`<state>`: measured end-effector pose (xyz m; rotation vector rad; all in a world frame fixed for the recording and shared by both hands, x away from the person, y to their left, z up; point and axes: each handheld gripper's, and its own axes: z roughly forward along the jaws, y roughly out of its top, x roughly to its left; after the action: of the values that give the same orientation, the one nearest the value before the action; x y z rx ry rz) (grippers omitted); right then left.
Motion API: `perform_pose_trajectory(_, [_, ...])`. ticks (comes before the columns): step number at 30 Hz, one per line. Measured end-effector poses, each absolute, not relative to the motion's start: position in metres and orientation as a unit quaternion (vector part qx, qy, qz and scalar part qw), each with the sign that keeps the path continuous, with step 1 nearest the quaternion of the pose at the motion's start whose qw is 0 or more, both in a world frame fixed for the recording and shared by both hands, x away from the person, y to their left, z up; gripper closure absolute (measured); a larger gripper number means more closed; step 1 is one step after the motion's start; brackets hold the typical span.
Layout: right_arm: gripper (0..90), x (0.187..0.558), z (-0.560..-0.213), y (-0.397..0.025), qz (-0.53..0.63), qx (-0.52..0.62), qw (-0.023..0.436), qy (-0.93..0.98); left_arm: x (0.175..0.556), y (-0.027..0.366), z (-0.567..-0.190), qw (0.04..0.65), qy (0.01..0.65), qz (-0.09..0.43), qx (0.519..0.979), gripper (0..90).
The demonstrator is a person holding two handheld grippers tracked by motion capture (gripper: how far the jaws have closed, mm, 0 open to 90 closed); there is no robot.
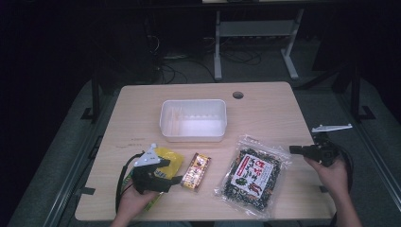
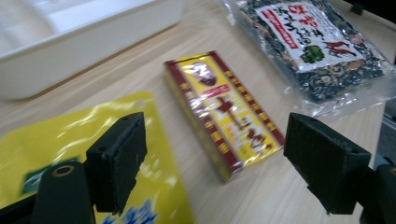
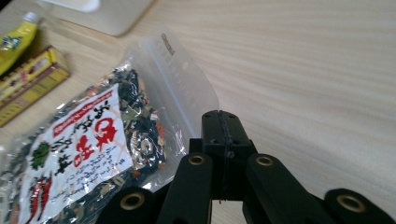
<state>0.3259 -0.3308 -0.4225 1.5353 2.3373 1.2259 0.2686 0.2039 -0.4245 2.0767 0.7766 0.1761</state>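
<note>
High view: left tool point(image 1: 176, 179) low over the yellow pouch point(image 1: 171, 161), red-and-yellow box point(image 1: 196, 171) just beside; white tub point(image 1: 193, 119) farther back on the bench point(image 1: 265, 109); right tool point(image 1: 292, 149) at the seaweed bag point(image 1: 253, 176).

Left gripper view: jaws wide, nothing held; box point(image 2: 223, 112) between them (likely target).

Right gripper view: jaws closed tight at the bag's clear edge point(image 3: 187, 79), empty; nudging could slide the bag, and a skewed left closure may skid the box or catch the pouch.

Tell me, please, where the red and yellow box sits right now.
In the high view, the red and yellow box lies front-centre, between the yellow packet and the clear snack bag.
</note>
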Motion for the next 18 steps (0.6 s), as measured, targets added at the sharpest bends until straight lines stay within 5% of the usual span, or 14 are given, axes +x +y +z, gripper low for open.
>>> perform_pose_trajectory(18, [90.0,0.309,-0.360,-0.316,0.466,0.437,0.087,0.764,0.302,0.095,-0.432,0.426,0.249,-0.008,0.870,20.2])
